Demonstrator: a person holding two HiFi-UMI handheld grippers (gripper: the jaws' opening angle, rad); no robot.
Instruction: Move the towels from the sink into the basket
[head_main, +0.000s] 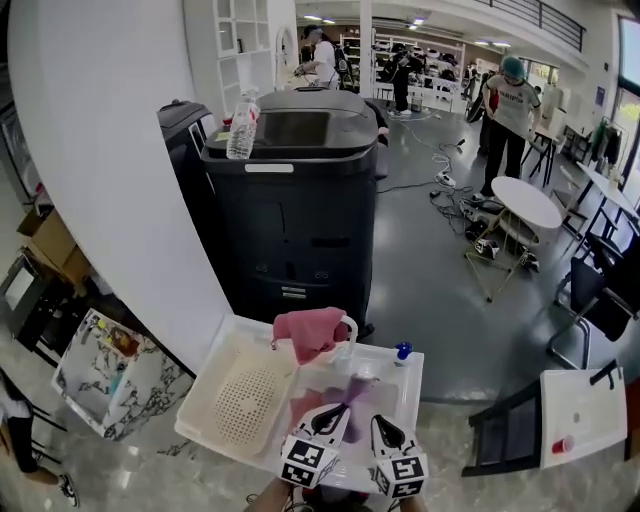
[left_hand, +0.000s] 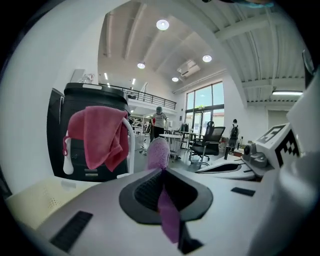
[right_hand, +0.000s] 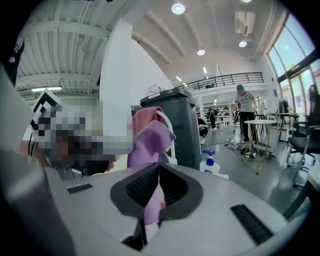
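The left gripper (left_hand: 161, 175) and the right gripper (right_hand: 157, 172) are each clamped tight on a purple towel (head_main: 352, 390), whose cloth pokes out ahead of both. Just beyond them, a pink towel (head_main: 310, 330) drapes over the faucet (head_main: 351, 325) above the sink (head_main: 225, 355).

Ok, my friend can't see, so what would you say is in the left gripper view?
The left gripper is shut on a purple towel. Behind it, a pink towel hangs over a white tap in front of a black machine.
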